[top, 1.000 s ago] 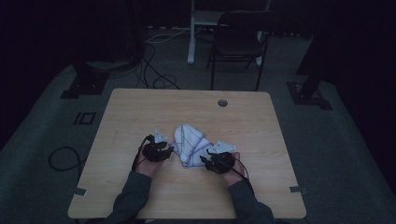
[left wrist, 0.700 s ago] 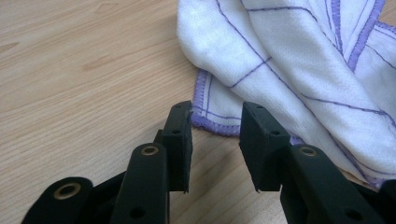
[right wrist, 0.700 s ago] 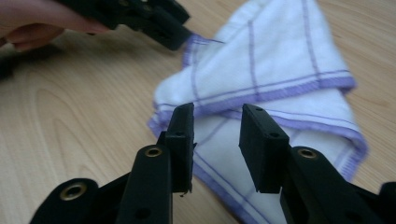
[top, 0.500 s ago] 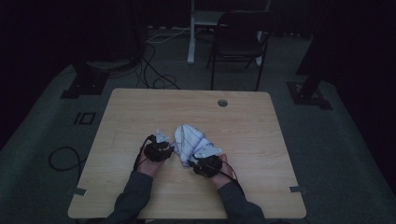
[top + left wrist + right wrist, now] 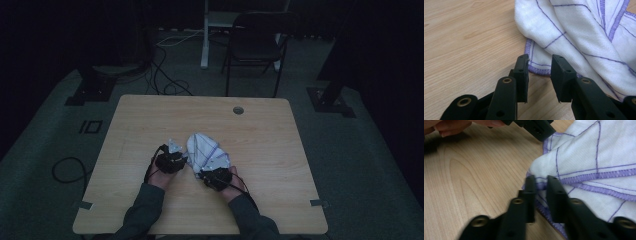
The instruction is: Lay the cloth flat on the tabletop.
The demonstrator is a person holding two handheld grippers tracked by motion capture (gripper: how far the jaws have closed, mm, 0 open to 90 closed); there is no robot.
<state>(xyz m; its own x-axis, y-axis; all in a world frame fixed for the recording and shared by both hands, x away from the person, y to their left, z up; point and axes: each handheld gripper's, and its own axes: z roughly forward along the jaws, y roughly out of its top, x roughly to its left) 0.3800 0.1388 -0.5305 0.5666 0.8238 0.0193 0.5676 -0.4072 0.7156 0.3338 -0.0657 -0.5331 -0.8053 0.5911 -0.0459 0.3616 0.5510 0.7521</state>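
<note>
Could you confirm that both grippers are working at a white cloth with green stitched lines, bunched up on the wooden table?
Not quite: the cloth has purple stitched lines and hem, not green, as the left gripper view shows. The rest holds: the left gripper and right gripper are both at it on the wooden table.

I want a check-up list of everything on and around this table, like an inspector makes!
Surface: light wooden table with a round grommet hole near the far edge.
Job's things: crumpled white cloth with purple stitched lines and hem, lying near the table's middle.
Clutter: nothing seen.
Grippers: left gripper has its jaws apart at the cloth's purple hem, not pinching it. Right gripper has just been closing, and its jaws now stand narrow with a cloth corner between them.
Cables: black cable loop on the floor at left; more cables beyond the table.
Surroundings: dark room, grey carpet, black folding chair, black stand bases.
</note>
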